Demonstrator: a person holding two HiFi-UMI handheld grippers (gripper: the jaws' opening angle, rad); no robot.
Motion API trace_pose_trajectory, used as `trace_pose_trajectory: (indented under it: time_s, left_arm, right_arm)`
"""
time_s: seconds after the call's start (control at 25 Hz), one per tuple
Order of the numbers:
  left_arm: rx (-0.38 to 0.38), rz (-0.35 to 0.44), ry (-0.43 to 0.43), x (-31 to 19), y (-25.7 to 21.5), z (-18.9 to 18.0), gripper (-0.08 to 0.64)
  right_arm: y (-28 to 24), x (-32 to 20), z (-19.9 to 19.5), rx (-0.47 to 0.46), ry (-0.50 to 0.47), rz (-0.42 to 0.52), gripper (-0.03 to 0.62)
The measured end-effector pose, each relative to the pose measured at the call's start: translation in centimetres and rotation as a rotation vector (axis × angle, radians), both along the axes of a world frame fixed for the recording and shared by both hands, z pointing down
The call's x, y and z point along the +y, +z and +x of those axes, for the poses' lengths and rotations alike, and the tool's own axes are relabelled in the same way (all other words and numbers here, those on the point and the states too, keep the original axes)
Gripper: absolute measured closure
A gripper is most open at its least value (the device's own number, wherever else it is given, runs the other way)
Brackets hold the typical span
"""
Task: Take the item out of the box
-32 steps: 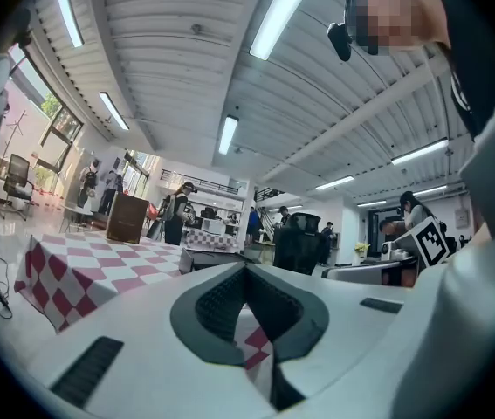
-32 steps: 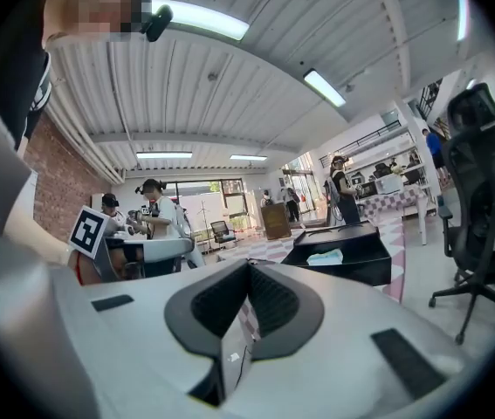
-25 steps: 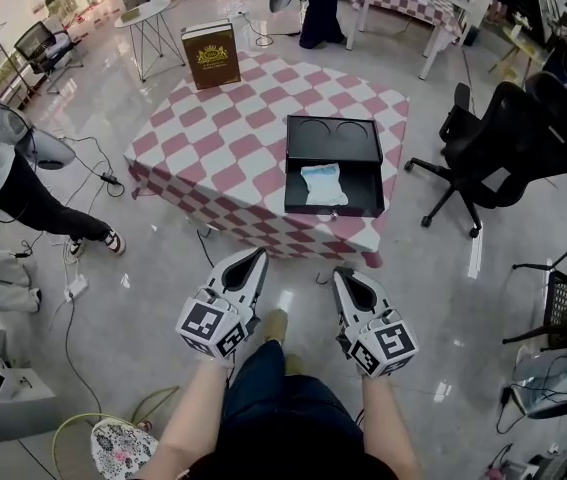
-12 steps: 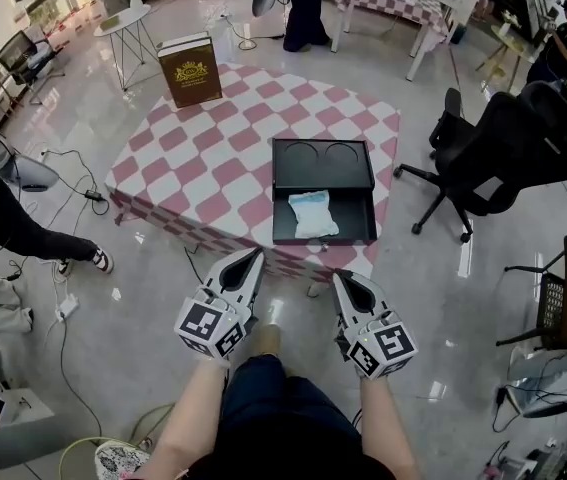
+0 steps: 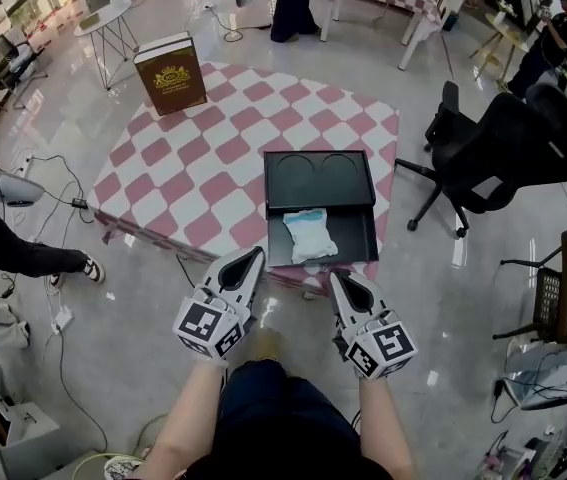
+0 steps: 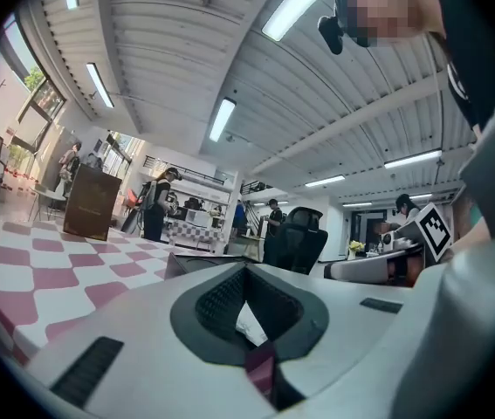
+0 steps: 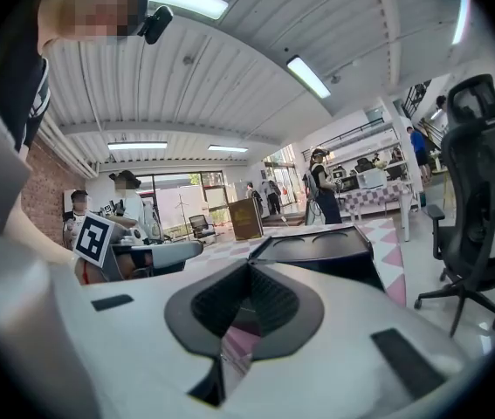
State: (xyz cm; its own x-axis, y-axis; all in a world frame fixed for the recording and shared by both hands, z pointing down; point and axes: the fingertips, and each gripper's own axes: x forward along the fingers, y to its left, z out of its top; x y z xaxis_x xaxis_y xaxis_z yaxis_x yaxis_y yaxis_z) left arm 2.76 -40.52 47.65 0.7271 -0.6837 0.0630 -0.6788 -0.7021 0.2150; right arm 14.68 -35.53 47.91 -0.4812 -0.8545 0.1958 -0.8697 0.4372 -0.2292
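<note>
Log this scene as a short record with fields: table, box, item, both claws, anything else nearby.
table: covered with a pink-and-white checked cloth
box: black, open, lid laid back, near the table's front edge
item: white packet lying inside the box, not yet taken
left claw: shut, empty, not touching the box
right claw: shut, empty, not touching the box
also: brown case upright at the far corner; black office chair right of the table

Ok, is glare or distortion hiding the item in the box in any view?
Head view: evenly lit and sharp; the white packet stands out against the black box; floor reflections stay off it. Left gripper view and right gripper view: strong fisheye bending, dark corners.
</note>
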Motion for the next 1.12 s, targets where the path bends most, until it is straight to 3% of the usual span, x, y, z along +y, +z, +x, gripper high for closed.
trace_pose_trajectory:
  time_s: [0.28, 0.68, 1.0, 1.12]
  left_arm:
    - [-0.01, -0.006, 0.045, -3.1, 0.9, 0.9, 0.551]
    - [-0.03, -0.024, 0.094, -6.1, 2.8, 1.8, 0.551]
    - [-0.027, -0.034, 0.111, -7.8, 3.7, 2.1, 0.551]
    - [-0.027, -0.037, 0.117, -8.4, 3.9, 2.2, 0.551]
  right_arm:
    - [0.7, -3.0, 0.0, 0.066, -0.009, -0.058, 0.588]
    - [3.5, -7.4, 0.9, 0.179, -0.042, -0.232, 0.586]
    - [6.3, -10.6, 0.9, 0.282, -0.116, -0.387, 0.491]
    - [7.7, -11.4, 0.9, 0.32, -0.134, -0.444, 0.486]
